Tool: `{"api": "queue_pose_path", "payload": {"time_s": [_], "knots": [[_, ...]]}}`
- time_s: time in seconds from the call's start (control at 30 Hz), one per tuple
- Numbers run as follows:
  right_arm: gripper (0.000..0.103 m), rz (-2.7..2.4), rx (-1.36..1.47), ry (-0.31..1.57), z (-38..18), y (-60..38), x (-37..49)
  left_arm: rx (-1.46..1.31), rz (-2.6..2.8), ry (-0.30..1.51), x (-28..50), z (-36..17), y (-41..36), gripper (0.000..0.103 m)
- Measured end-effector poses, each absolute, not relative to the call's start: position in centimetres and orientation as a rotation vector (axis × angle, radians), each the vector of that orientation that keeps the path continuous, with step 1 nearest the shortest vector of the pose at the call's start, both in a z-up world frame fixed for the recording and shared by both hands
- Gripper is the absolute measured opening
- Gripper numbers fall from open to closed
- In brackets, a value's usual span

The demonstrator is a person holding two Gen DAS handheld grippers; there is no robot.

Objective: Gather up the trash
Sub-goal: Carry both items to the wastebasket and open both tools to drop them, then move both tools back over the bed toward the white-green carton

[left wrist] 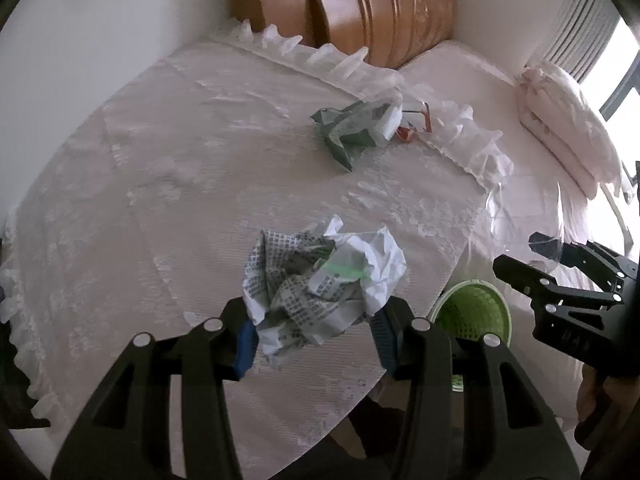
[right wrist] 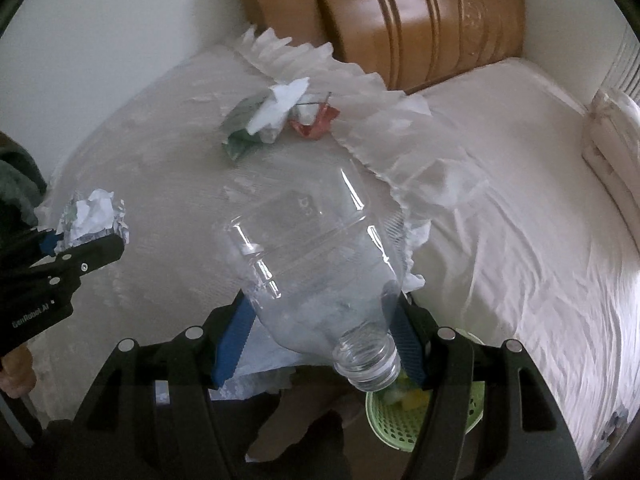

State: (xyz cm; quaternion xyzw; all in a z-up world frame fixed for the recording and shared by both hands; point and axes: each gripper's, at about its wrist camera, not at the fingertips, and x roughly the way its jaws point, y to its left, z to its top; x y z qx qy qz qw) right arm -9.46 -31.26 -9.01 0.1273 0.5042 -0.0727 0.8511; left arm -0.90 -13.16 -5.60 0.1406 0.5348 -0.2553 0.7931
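My left gripper (left wrist: 314,332) is shut on a crumpled wad of printed paper (left wrist: 324,276), held above the lace-covered table (left wrist: 160,200). The same left gripper (right wrist: 86,242) with its paper wad (right wrist: 94,216) shows at the left of the right wrist view. My right gripper (right wrist: 320,340) is shut on a clear plastic bottle (right wrist: 316,260), whose open neck points down toward a green mesh basket (right wrist: 404,420). The basket (left wrist: 474,314) stands low, beyond the table's edge, and the right gripper (left wrist: 560,276) hangs beside it. More trash lies farther back: a green-and-white wrapper (left wrist: 352,128) and a red scrap (left wrist: 406,134).
A bed with a pale sheet (right wrist: 520,220) fills the right side, with folded bedding (left wrist: 560,128) at its far end. A brown wooden headboard (right wrist: 400,12) leans on the white wall behind the table. A frilled lace edge (left wrist: 468,136) runs along the table's far side.
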Motion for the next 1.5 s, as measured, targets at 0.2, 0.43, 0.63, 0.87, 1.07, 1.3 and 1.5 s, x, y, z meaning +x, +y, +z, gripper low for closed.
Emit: {"api": "queue_pose_path", "payload": {"time_s": [0.2,0.43,0.63,0.87,1.07,1.3,1.5], "knots": [[0.065,-0.168,0.315,1.054,-9.9,-32.6,-10.7,0.345,-0.577,1.151,-1.6,-5.7,-14.0,0.046],[0.065,-0.321,0.392,1.139,-13.7,-36.6,-15.8,0.411,-0.654,1.17,-3.1,-6.4,-16.1,0.046],[0.065,-0.462,0.52,1.216,-18.6,-39.7,-19.5,0.475,-0.725,1.18,-4.9,-6.8,-18.5,0.046],[0.097,-0.602,0.623,1.257,-21.4,-41.7,-22.9,0.558,-0.82,1.184,-8.0,-7.4,-22.1,0.046],[0.1,-0.683,0.639,1.237,-21.3,-44.5,-26.7,0.625,-0.903,1.195,-10.8,-8.3,-25.5,0.046],[0.1,-0.74,0.651,1.214,-20.9,-47.6,-30.1,0.743,-1.074,1.177,-16.1,-9.4,-31.2,0.046],[0.1,-0.769,0.668,1.187,-20.2,-50.1,-32.9,0.808,-1.178,1.16,-20.0,-10.2,-35.0,0.077]]}}
